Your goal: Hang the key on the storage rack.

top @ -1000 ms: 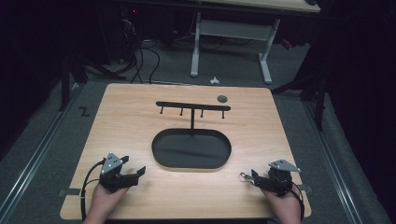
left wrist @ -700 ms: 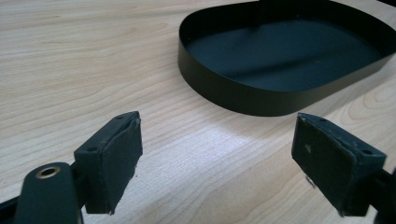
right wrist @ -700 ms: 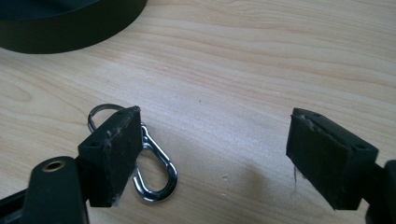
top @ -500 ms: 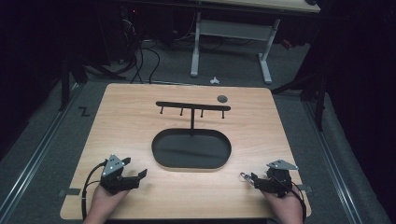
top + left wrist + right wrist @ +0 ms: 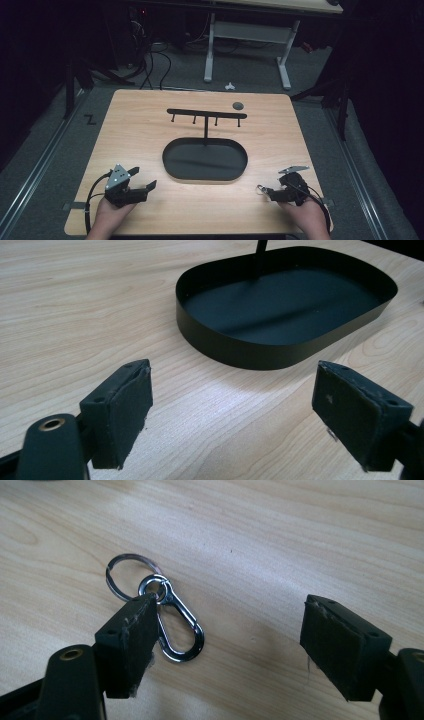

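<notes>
Surface (image 5: 150, 125): light wood-grain top, seen from above with a person's hands at its near edge.

Tray (image 5: 172, 165): black, oval, low-walled, at the middle of the surface. Its floor is bare apart from the foot of a thin black post rising from its far side. In the left tool view the tray (image 5: 225, 347) lies ahead of the jaws, its inside dark and nothing loose in it.

Rack (image 5: 206, 113): black horizontal bar on that post, standing above the tray's far rim, with four short pegs hanging from its underside; nothing hangs on them.

Disc (image 5: 238, 105): small, dark, round, lying flat on the surface just beyond the right end of the rack.

Left tool (image 5: 141, 180): held in the left hand (image 5: 111, 215) at the near left corner, jaws spread wide with nothing between them, pointing toward the tray.

Right tool (image 5: 267, 191): held in the right hand (image 5: 300, 215) at the near right corner, jaws spread wide, low over the surface.

Carabiner clip (image 5: 177, 625): silver, joined to a split key ring (image 5: 125, 575), lying flat on the surface outside the tray. It sits against the inner face of the right tool's left-hand jaw; the other jaw is well apart from it. In the high view the key ring (image 5: 260, 189) glints just beyond the tool's tips.
</notes>
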`<state>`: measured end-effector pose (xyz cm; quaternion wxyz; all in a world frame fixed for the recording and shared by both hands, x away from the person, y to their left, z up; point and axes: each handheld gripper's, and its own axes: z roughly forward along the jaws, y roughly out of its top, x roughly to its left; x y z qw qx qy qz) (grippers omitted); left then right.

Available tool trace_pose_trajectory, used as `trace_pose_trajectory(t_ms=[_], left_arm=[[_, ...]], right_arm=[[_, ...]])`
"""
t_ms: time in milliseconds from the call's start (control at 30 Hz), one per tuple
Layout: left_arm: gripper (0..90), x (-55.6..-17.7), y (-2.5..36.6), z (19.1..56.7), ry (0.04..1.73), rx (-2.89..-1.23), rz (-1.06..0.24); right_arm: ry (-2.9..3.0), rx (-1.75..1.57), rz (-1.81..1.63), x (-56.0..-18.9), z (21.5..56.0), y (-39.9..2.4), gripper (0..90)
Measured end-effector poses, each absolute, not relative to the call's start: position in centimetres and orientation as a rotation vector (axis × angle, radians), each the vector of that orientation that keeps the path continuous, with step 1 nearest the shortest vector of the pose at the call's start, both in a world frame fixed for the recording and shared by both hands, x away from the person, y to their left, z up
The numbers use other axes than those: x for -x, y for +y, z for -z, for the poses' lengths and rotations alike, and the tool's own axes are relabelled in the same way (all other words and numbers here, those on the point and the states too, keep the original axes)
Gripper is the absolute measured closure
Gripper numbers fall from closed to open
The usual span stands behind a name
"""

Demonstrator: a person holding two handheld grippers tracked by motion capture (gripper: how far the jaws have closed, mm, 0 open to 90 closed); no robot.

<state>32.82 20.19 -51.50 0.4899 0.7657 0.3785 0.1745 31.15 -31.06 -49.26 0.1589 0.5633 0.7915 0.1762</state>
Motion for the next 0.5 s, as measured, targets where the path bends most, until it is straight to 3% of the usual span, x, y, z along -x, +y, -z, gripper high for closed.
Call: trace_pose_trajectory(t_ms=[500], left_arm=[[17.2, -32.82, 19.99, 51.46, 0.909, -1.859, -0.41]], right_arm=[[2.385, -1.638, -0.333, -31.89, 48.5, -30.26, 25.9]])
